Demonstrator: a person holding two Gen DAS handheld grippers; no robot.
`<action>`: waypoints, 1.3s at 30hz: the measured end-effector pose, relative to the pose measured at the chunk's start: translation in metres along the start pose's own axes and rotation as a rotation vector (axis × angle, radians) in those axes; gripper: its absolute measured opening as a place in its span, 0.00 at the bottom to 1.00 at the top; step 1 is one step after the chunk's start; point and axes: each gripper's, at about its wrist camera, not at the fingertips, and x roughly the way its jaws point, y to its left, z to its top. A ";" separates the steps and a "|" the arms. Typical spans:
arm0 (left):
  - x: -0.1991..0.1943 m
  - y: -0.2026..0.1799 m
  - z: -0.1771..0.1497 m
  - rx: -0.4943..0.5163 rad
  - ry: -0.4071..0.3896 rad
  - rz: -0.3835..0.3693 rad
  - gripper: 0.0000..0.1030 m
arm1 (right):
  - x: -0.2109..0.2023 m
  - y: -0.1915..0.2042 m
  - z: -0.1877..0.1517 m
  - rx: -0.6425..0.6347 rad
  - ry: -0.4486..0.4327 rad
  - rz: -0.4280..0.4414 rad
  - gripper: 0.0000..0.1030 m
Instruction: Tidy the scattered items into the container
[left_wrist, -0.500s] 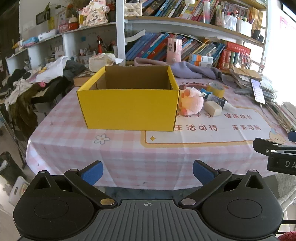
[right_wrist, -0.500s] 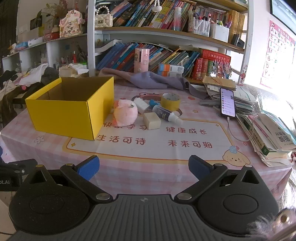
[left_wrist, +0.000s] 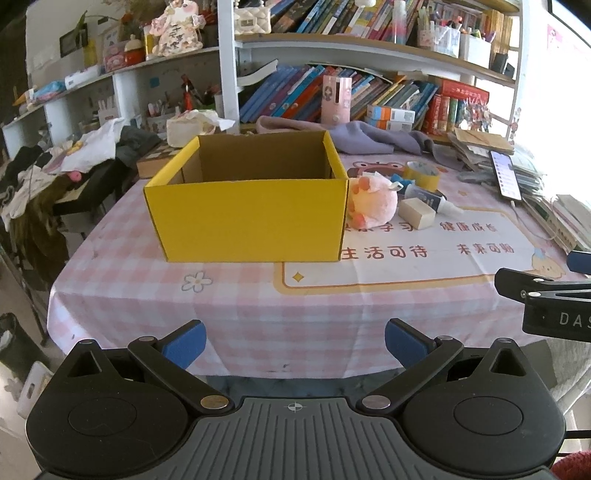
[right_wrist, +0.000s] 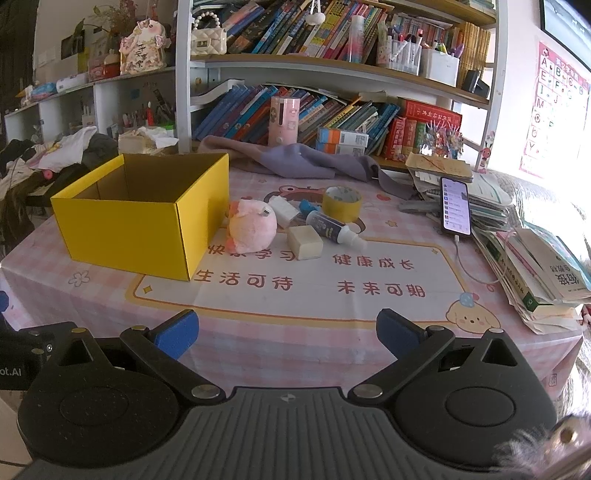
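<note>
An open yellow cardboard box (left_wrist: 251, 218) (right_wrist: 122, 229) stands on the pink checked tablecloth, its inside showing only bare walls. Right of it lie a pink plush toy (right_wrist: 253, 225) (left_wrist: 371, 203), a cream block (right_wrist: 304, 242) (left_wrist: 416, 213), a small bottle with a white nozzle (right_wrist: 334, 229) (left_wrist: 430, 197), a white oblong item (right_wrist: 282, 211), a small blue thing (right_wrist: 306, 205) and a roll of yellow tape (right_wrist: 341, 204) (left_wrist: 421, 172). My left gripper (left_wrist: 293, 341) hangs open near the table's front edge, facing the box. My right gripper (right_wrist: 287, 330) is open too, well short of the items.
A phone (right_wrist: 456, 210) on a cable leans on stacked books (right_wrist: 532, 266) at the right. A purple cloth (right_wrist: 306, 162) lies behind the items, before crowded bookshelves (right_wrist: 332, 110). Clothes are heaped at the left (left_wrist: 74, 155). The right gripper's side shows at the left view's right edge (left_wrist: 546, 302).
Both grippers have edged slightly forward toward the table; the box and items look a little larger. Nothing on the table has moved.
</note>
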 end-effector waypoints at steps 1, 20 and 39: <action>0.000 0.000 0.000 0.003 0.002 0.000 1.00 | 0.000 0.000 0.000 0.000 0.001 0.001 1.00; 0.000 0.004 0.000 0.055 -0.015 -0.033 1.00 | 0.004 0.012 0.005 -0.037 -0.022 0.040 1.00; 0.006 0.002 0.002 0.055 -0.011 -0.038 1.00 | 0.008 0.015 0.006 -0.066 -0.019 0.068 1.00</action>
